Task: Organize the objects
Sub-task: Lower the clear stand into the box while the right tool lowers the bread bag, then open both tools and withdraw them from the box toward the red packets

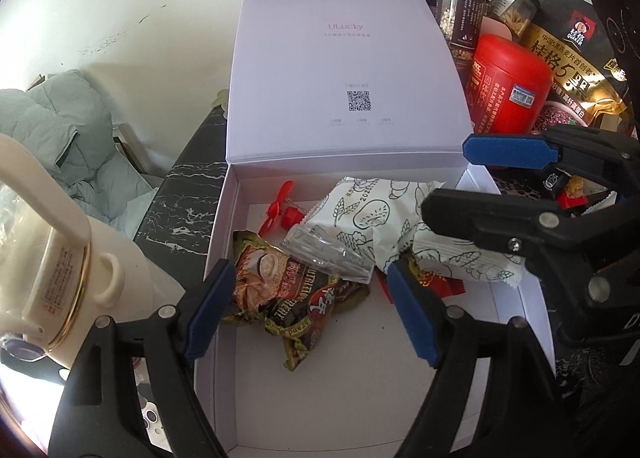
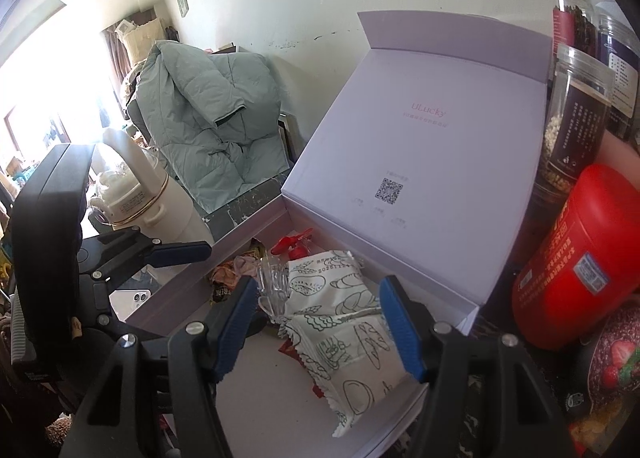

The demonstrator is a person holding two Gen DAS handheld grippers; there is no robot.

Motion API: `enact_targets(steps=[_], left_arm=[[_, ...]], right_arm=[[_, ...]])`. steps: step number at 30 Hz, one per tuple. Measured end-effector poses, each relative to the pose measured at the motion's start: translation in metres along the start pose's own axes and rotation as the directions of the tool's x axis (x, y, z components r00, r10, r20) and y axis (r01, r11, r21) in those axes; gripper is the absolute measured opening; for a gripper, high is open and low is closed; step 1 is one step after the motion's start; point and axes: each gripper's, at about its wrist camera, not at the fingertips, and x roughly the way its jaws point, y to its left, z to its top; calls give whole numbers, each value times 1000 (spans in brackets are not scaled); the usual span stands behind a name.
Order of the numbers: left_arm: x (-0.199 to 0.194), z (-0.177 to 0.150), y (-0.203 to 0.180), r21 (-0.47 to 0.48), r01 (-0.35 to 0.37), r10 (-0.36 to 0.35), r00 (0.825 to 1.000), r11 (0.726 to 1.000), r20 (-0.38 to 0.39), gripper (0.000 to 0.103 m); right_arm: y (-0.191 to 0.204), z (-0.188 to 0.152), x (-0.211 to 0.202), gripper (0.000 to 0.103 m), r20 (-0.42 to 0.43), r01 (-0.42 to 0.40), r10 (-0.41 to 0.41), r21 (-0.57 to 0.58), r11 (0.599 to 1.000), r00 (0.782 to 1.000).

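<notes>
Left claw (image 1: 312, 312): spread, empty, above my brown snack packet (image 1: 296, 298).
Right claw (image 2: 320, 328): spread around white packet (image 2: 352, 342), not pinching.
Nearer: right.

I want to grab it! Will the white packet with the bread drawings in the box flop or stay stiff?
The white packet would probably flop: its wrapper looks thin and creased. It likely weighs little, being puffy. Its smooth film might slip.

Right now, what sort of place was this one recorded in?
Most likely a lived-in home room, not a lab: a green puffer jacket draped over furniture, a cream electric kettle, and snack jars crowding a dark marble tabletop.
</notes>
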Motion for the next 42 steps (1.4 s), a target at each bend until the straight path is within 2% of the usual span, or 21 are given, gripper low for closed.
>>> enact_targets(steps=[11,16,21,24,30,35,42], left_arm=[[-32,-2,-2,-9,-4,5,999,1000,45,79],[-48,-4,-1,-24,-1,2,997,1000,73,82],[-70,-11,1,-39,12,-8,995,999,95,83],[-85,-16,2,-52,11,-5,993,999,117,87],[-112,-31,1,-58,-41,50,986,997,158,90],[-131,-42,5,-71,-55,67,982,996,174,91],[-153,-61,14,-123,-91,114,974,988,196,98]], right_arm=[[9,3,-34,67,63,28,-29,9,1000,998],[18,2,-55,71,105,30,-31,12,999,994],[31,-3,-75,71,137,43,-42,-3,999,990],[40,-5,-87,73,160,47,-43,-20,999,986],[57,-10,-101,74,186,35,-27,-42,999,982],[69,-16,-109,74,189,13,-4,-48,999,982],[84,-26,-112,74,173,10,1,-64,998,985]])
